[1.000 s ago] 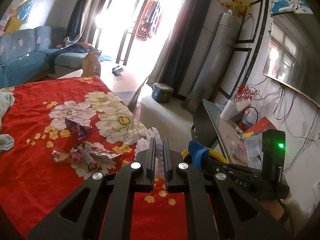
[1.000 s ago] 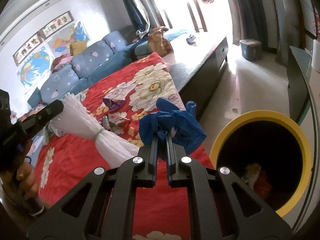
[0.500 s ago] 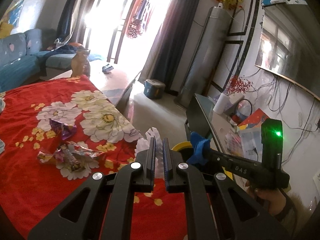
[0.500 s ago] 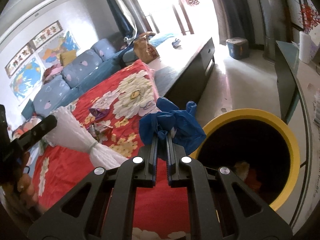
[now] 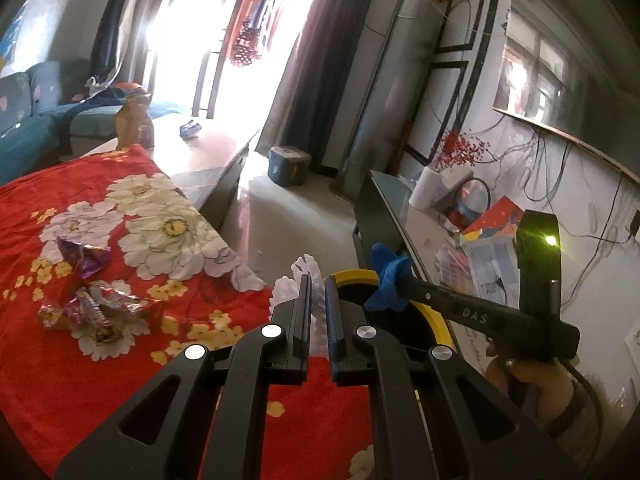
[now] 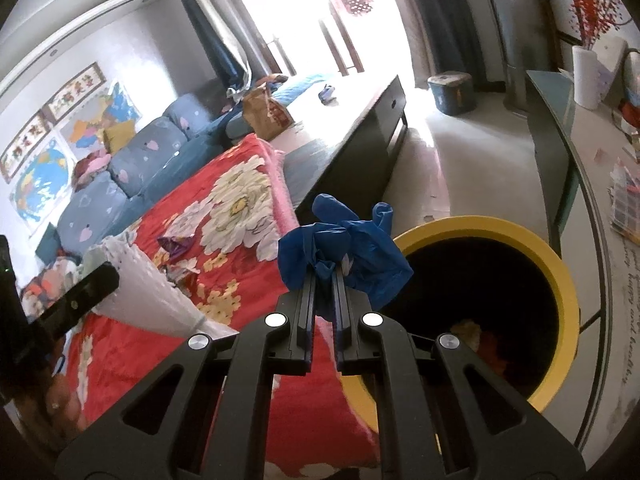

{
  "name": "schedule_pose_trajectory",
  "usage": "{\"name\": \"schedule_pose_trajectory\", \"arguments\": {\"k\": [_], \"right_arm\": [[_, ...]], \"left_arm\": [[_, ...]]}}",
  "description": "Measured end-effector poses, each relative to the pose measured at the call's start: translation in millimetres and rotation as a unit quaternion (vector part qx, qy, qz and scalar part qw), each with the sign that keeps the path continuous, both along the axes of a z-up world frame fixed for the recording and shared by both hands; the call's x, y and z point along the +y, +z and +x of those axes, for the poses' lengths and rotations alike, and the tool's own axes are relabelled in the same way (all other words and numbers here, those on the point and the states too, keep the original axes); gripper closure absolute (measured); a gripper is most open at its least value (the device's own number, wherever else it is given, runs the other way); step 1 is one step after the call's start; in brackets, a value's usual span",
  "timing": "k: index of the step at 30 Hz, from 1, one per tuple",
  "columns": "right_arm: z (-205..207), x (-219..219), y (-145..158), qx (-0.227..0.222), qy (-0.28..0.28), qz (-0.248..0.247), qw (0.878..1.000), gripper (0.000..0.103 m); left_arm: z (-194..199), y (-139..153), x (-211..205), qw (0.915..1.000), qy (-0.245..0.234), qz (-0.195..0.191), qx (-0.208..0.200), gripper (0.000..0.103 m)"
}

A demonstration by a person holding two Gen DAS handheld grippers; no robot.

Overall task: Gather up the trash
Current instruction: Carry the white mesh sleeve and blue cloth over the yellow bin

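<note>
The left hand-held gripper (image 5: 317,286) is pointed forward and downward, its jaws clamped on a white frilled paper (image 5: 302,276), which is held just beside the near rim of the yellow-rimmed trash bin (image 6: 560,276). The right hand-held gripper (image 6: 323,280) is angled down likewise, its jaws clamped on a crumpled blue glove (image 6: 348,248), which is carried at the bin's left rim, partly over the dark opening. From the left wrist view, the right gripper is seen reaching in from the right, gripped by a hand (image 5: 520,376) low at the frame's edge.

Some trash is seen lying deep inside the bin. On the red floral blanket (image 5: 80,380), left of the bin, crumpled foil wrappers (image 5: 96,312) and a purple wrapper (image 5: 82,256) are left lying well apart from both grippers. Beyond the blanket, a brown paper bag (image 6: 266,114) is seen standing on the bench (image 6: 344,120). A blue lidded tub (image 6: 450,92) is set on the floor beyond the bin, and a glass-topped stand (image 6: 556,92) with a white paper roll (image 6: 586,76) is ranged along the bin's right.
</note>
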State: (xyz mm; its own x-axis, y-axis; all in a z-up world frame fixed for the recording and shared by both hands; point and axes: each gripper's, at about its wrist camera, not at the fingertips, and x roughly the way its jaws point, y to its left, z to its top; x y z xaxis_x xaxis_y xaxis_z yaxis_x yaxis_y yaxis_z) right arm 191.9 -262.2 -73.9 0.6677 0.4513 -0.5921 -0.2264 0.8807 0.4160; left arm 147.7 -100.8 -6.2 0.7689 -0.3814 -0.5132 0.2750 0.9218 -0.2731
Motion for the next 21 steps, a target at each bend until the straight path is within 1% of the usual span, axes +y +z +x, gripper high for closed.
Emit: {"name": "schedule_pose_trajectory", "arguments": {"k": [21], "right_arm": [[8.3,-50.7,-13.8,0.013,-0.064,0.014,0.998,0.099]], "left_arm": [[19.9,-13.1,-60.1,0.9984,-0.047,0.030,0.002,0.096]]}}
